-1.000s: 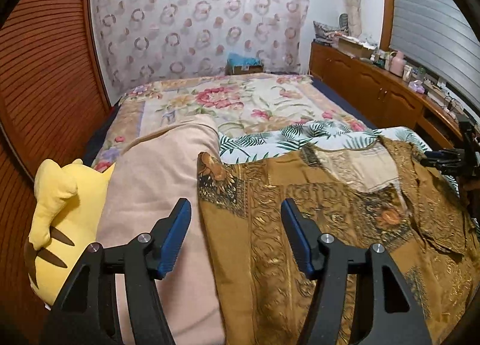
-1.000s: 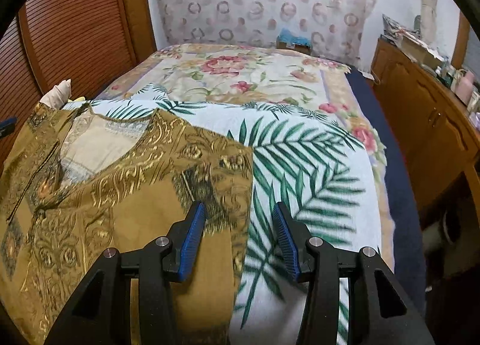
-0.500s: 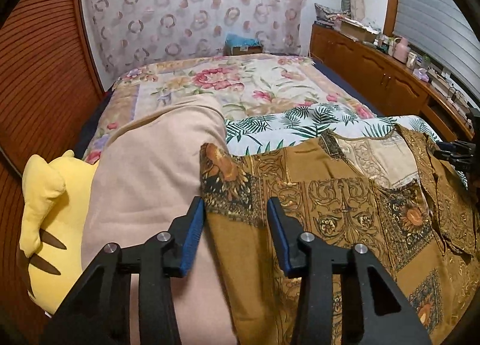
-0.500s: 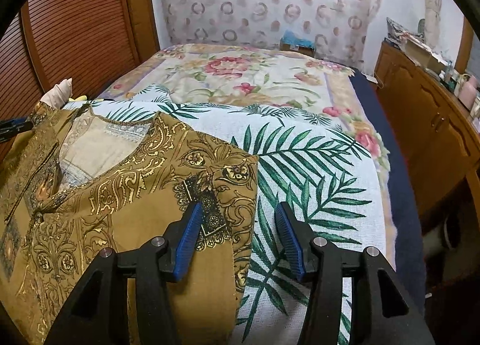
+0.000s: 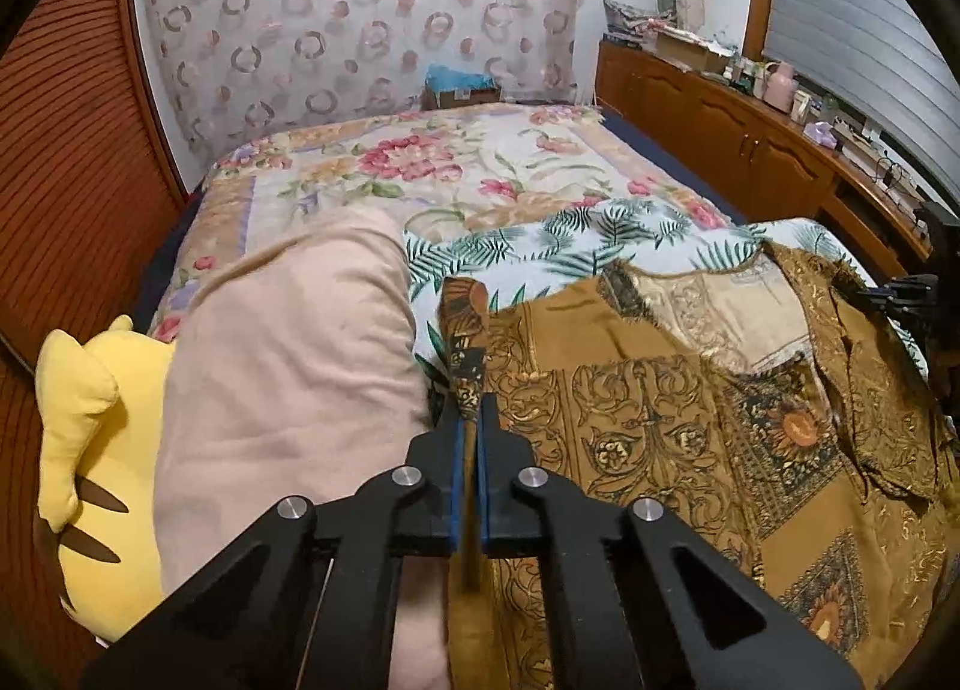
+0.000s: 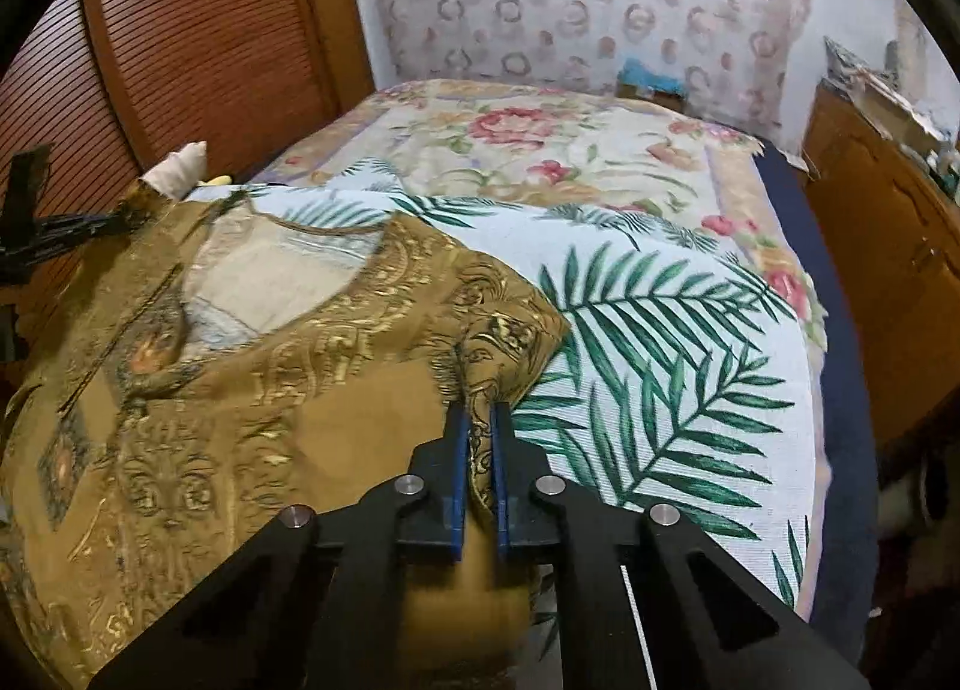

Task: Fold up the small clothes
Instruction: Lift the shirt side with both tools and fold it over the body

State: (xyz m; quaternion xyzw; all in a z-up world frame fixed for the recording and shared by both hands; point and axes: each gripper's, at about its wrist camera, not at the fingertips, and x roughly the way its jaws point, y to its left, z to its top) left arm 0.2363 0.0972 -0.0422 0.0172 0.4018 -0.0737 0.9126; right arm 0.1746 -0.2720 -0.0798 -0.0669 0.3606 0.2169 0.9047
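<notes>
Shirt (image 5: 660, 438) of brown patterned cloth lies spread on a palm-leaf sheet (image 6: 660, 342) on the bed (image 5: 420, 174), its neckline with a pale lining open toward the far end. Both outer edges of it are pinched and lifted. The left gripper (image 5: 471, 432) has its jaws clenched on the shirt's left edge, a narrow ridge of cloth rising straight ahead from between the blue pads (image 5: 457, 486). The right gripper (image 6: 478, 420) grasps the shirt's right edge the same way, a fold of cloth standing between its nearly closed jaws; the rest of the shirt spreads to the left of them, the bare sheet to the right.

Just left of the left jaws lies a pink blanket (image 5: 288, 378), touching the shirt's edge, and beyond that blanket, further left, a yellow plush toy (image 5: 90, 450) against the slatted wooden wall (image 5: 66, 162). Ahead of both jaws the bed carries a floral cover (image 6: 540, 150), with a patterned curtain (image 5: 360, 18) at the far end. Right of the bed runs a wooden cabinet (image 5: 750, 150) with clutter on top.
</notes>
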